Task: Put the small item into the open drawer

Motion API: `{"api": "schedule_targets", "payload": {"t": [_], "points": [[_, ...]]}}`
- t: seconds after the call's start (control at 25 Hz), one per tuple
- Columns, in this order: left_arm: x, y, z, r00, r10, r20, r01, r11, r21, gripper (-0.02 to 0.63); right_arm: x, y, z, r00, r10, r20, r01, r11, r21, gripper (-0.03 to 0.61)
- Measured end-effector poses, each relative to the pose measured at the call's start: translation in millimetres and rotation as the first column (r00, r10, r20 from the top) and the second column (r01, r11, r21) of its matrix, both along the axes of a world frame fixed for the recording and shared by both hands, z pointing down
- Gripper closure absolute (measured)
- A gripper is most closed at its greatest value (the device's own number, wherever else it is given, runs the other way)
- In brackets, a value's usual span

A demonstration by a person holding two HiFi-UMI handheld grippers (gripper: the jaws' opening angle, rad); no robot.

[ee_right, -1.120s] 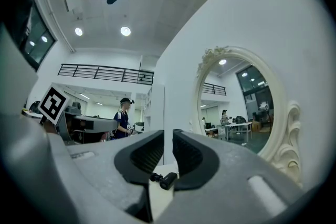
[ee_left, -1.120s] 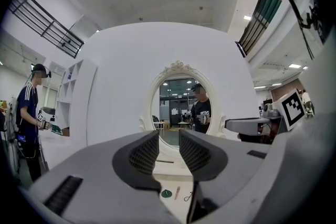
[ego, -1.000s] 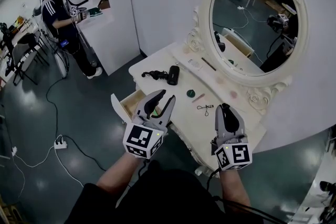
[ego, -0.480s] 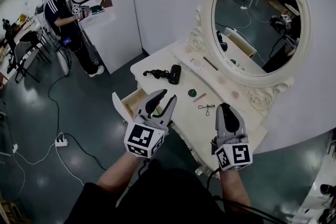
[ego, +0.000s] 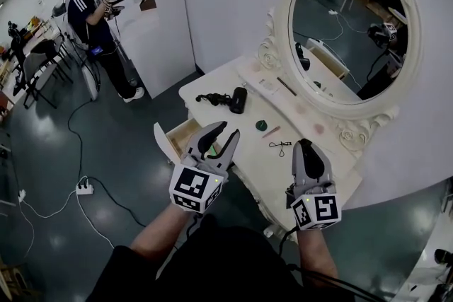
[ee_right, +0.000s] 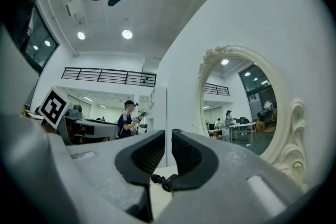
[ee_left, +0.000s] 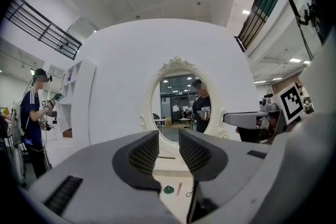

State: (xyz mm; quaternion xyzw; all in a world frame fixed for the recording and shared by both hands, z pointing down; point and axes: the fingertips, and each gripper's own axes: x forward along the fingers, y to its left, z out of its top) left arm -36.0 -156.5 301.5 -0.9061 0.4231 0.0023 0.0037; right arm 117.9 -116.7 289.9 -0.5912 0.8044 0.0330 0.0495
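A white dressing table carries a small green round item, a pink stick and small black scissors. Its drawer stands open at the front left. My left gripper hovers over the table's front edge by the drawer, jaws close together with nothing between them. Ahead of it in the left gripper view lie the green item and the pink stick. My right gripper hangs at the front right of the table, shut and empty.
A black hair dryer with a coiled cord lies at the table's back left. An oval mirror stands behind. A person stands by a white cabinet. A power strip and cables lie on the floor.
Both grippers stay nearly where they were. The head view has drifted slightly, and the person in the background has lifted the hands higher.
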Motion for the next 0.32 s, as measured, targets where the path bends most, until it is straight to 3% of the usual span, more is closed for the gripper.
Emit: {"api": "schedule_targets", "payload": {"t": [0.32], "points": [[5.2, 2.1, 4.4, 1.000, -0.003, 0.023, 0.003, 1.000, -0.006, 0.494, 5.5, -0.6, 5.1, 1.000, -0.010, 0.020, 0.010, 1.000, -0.002, 0.538]]}}
